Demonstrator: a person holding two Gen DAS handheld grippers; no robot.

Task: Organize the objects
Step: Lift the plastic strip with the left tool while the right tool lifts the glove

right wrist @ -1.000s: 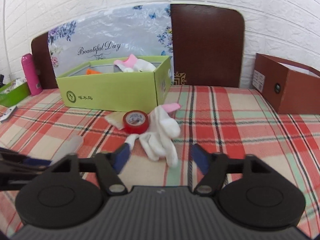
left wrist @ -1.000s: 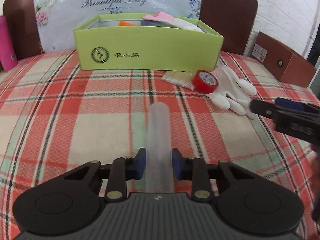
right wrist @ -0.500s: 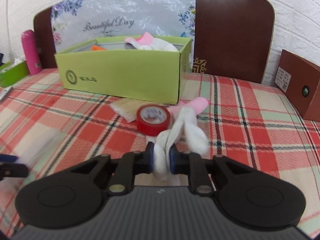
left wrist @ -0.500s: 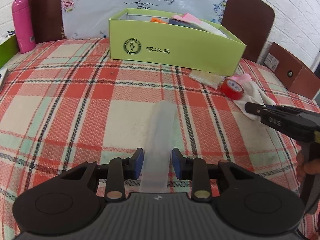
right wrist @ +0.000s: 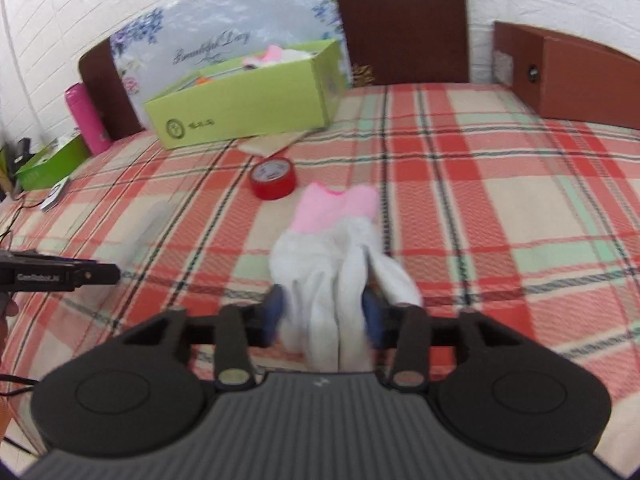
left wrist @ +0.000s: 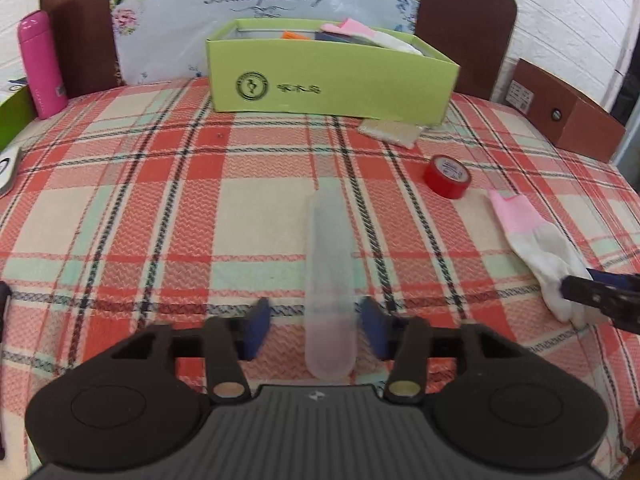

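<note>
Over plaid cloth [left wrist: 160, 200], left hand-held gripper [left wrist: 316, 326] tilts down, open.

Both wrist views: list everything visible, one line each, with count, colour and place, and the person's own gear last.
tube: 1, translucent, on the cloth between the left jaws, untouched
glove: 1, white with pink cuff, on the cloth, fingers between the right jaws
tape: 1, red, beyond the glove
pad: 1, beige, against the green box
green box: 1, far centre, holding a glove and other items
bottle: 1, pink, far left
brown box: 1, far right
cloth: 1, red plaid, under everything
left gripper: 1, black, jaws just opened
right gripper: 1, black, jaws just opened
</note>
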